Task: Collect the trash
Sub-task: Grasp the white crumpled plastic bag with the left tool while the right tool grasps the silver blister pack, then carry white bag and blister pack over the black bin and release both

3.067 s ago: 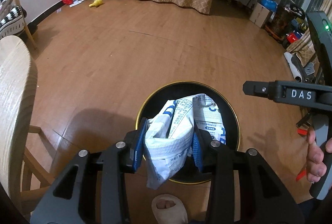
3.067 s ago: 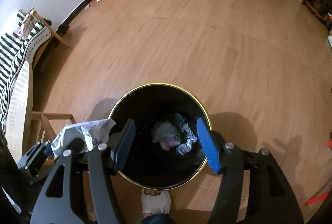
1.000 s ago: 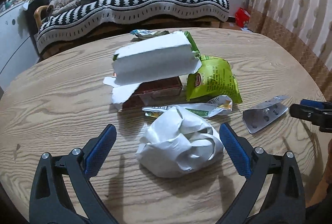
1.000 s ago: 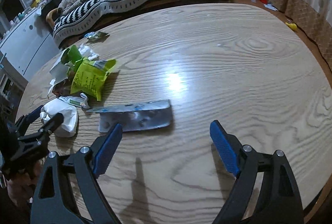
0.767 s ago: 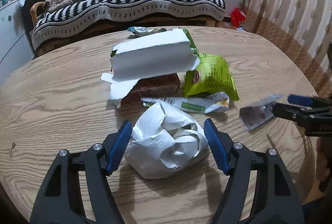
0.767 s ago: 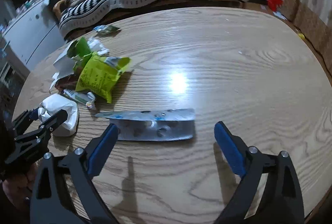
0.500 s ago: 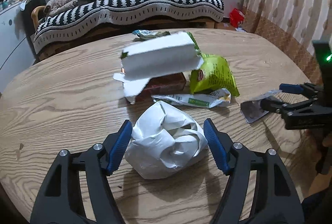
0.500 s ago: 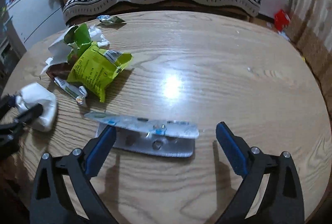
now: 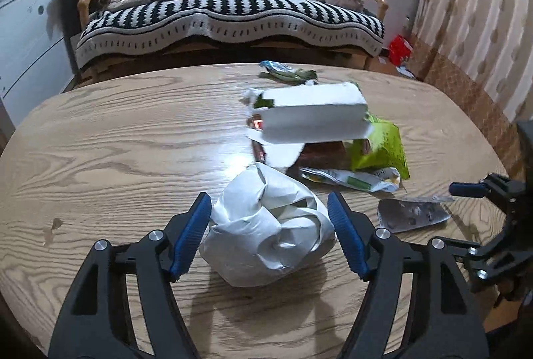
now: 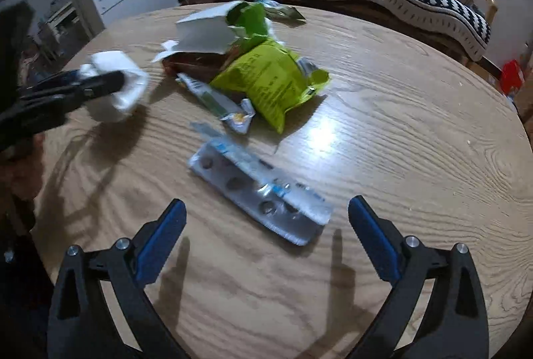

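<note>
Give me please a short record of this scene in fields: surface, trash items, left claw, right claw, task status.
surface: round light wooden table
trash items: crumpled white paper ball; flat silver blister pack; lime-green snack bag; torn white cardboard box
left claw: shut on the paper ball, pads pressing both sides
right claw: open, above the near end of the blister pack, not touching
task status: all items on the table, none collected yet
</note>
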Available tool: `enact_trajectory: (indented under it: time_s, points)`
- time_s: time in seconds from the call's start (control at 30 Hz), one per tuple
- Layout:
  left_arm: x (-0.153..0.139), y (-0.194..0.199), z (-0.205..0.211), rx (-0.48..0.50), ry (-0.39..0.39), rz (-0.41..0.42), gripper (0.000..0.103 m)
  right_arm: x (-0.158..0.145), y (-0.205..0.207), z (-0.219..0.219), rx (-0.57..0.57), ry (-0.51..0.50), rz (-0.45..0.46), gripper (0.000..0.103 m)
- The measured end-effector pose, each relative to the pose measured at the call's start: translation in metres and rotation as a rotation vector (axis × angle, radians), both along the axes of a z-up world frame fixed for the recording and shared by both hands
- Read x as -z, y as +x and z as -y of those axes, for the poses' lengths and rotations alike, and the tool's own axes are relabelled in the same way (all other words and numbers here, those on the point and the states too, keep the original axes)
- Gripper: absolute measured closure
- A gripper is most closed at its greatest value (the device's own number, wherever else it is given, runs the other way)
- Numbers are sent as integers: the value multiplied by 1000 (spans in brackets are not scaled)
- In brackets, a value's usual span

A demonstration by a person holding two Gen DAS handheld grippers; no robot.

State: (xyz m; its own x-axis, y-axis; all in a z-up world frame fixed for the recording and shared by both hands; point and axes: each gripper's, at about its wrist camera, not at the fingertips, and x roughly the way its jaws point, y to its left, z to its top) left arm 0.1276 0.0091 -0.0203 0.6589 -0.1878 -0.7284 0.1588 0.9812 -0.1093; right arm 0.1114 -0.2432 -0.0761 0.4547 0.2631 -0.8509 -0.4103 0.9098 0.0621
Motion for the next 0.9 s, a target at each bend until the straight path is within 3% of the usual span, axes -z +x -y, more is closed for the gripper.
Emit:
enact_trajectory:
  time_s: [0.13, 0.2, 0.27, 0.33, 0.37, 0.6, 0.73, 0.77, 0.9]
  points:
    - [-1, 1, -1, -13, 2, -6, 33, 12, 13, -6, 5, -8, -18, 12]
    - [-1, -1, 0, -12, 10, -6, 33, 14, 11, -15, -14, -40, 8, 26]
    - [-1, -2, 1, -13, 13, -5, 33, 10, 6, -26, -46, -47, 20, 53]
    - [-2, -3, 1, -18, 11, -6, 33, 9, 2, -34, -61, -51, 13, 70]
    - [-3, -2, 0, -24, 7, -5, 33, 8, -1, -37, -69, -45, 8, 74]
    - [-12, -8, 10, -14, -1, 12, 33, 0, -25, -40, -84, -21, 4, 77]
    - [-18, -14, 26, 17, 7, 30, 33, -17, -40, -20, -36, 27, 21, 78]
    - [-19, -17, 33, 29, 8, 32, 33, -20, -43, -14, -20, 34, 26, 94]
    - [-27, -24, 65, 88, 7, 47, 33, -35, -58, 30, 92, 108, 21, 93]
